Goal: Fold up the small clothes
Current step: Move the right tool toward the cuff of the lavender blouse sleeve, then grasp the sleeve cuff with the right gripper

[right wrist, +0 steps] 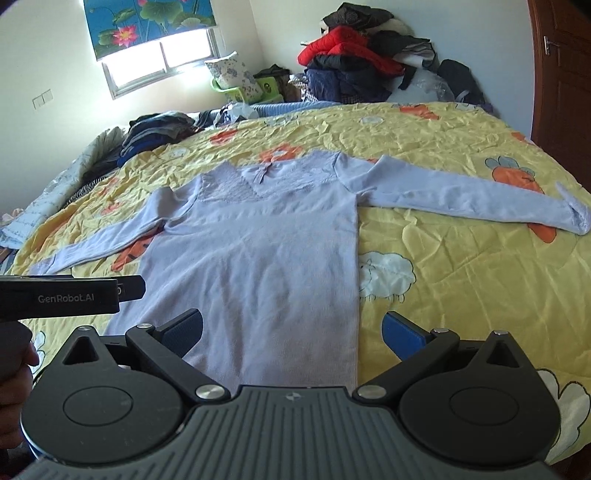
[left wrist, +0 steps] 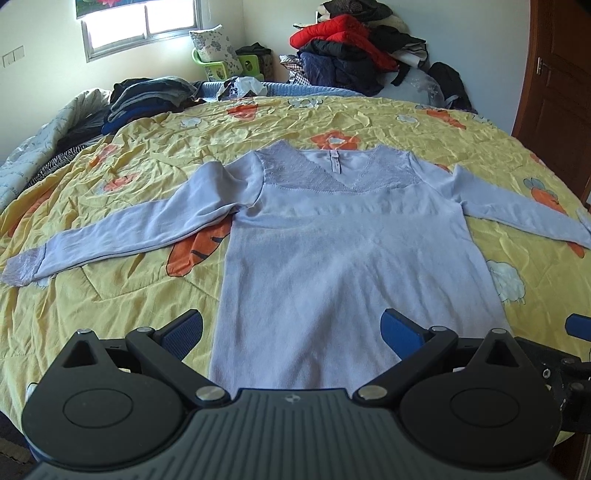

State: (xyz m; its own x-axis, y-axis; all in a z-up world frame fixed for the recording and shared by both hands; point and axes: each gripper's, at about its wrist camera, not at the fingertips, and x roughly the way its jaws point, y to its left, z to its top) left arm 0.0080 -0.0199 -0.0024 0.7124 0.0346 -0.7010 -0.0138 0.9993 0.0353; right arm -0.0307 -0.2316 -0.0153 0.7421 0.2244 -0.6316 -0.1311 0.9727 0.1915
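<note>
a pale lilac long-sleeved top (left wrist: 332, 236) lies flat, front up, on a yellow quilt (left wrist: 388, 122) printed with carrots, both sleeves spread out to the sides. the left gripper (left wrist: 291, 332) hovers over its hem, fingers wide apart and empty. the right gripper (right wrist: 291, 332) sits over the hem's right edge, also spread wide, gripping nothing. folded dark clothes (left wrist: 147, 99) are stacked at the far left, a heap of jackets (left wrist: 351, 48) behind.

Both wrist cams sit low at the foot of the bed (left wrist: 110, 302), close above the sweater (left wrist: 332, 258) hem, facing the far wall and window (left wrist: 147, 26). Left view is centred on the sweater; right view sits further right, sweater left of centre. Shared: sweater, quilt, clothes pile (right wrist: 362, 55).
</note>
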